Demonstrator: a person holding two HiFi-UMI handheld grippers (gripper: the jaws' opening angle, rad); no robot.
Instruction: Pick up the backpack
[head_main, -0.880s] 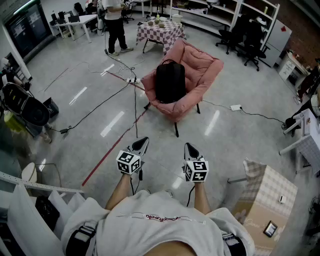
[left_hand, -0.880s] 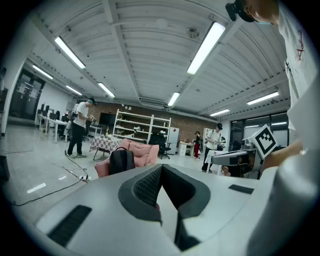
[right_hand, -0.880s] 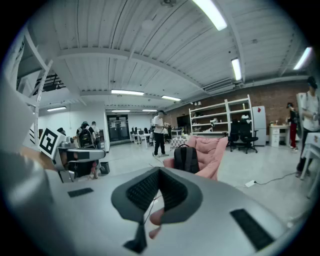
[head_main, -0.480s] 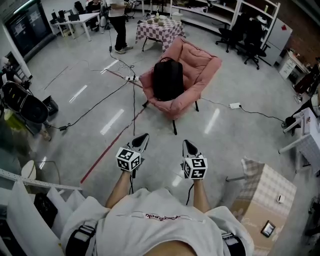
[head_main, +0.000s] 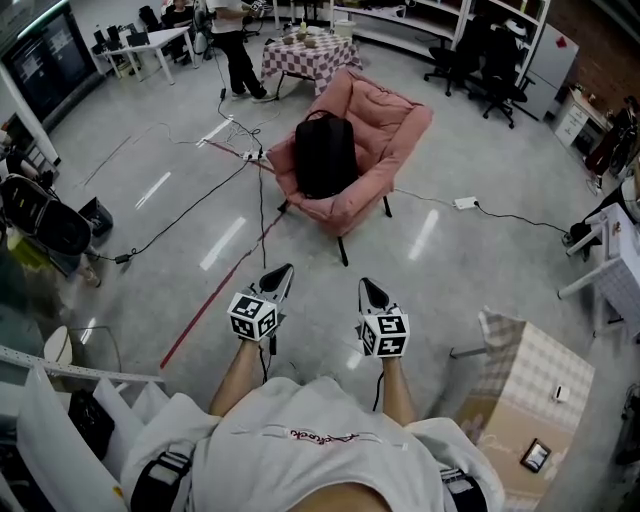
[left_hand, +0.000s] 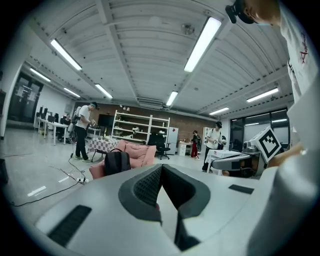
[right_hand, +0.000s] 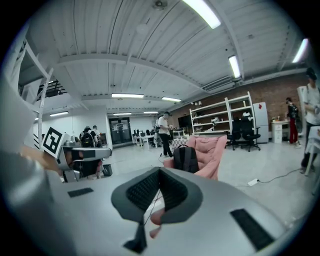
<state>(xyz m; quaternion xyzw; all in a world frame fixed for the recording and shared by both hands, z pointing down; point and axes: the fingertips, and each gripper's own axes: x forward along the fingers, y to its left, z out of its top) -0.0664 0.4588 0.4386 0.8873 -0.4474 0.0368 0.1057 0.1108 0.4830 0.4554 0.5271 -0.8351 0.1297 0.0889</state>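
The left claw (head_main: 283, 272) and right claw (head_main: 366, 287) are both clenched with nothing between their jaws, side by side above the floor (head_main: 180, 240). Well ahead, the black backpack (head_main: 324, 155) stands upright on the pink chair (head_main: 388, 125), near the seat's front edge.

The black backpack (head_main: 323, 155) is standing upright on the seat of the pink armchair (head_main: 398, 118), near the seat's front edge. Its top carry loop is sticking up, and its zips seem to be closed.
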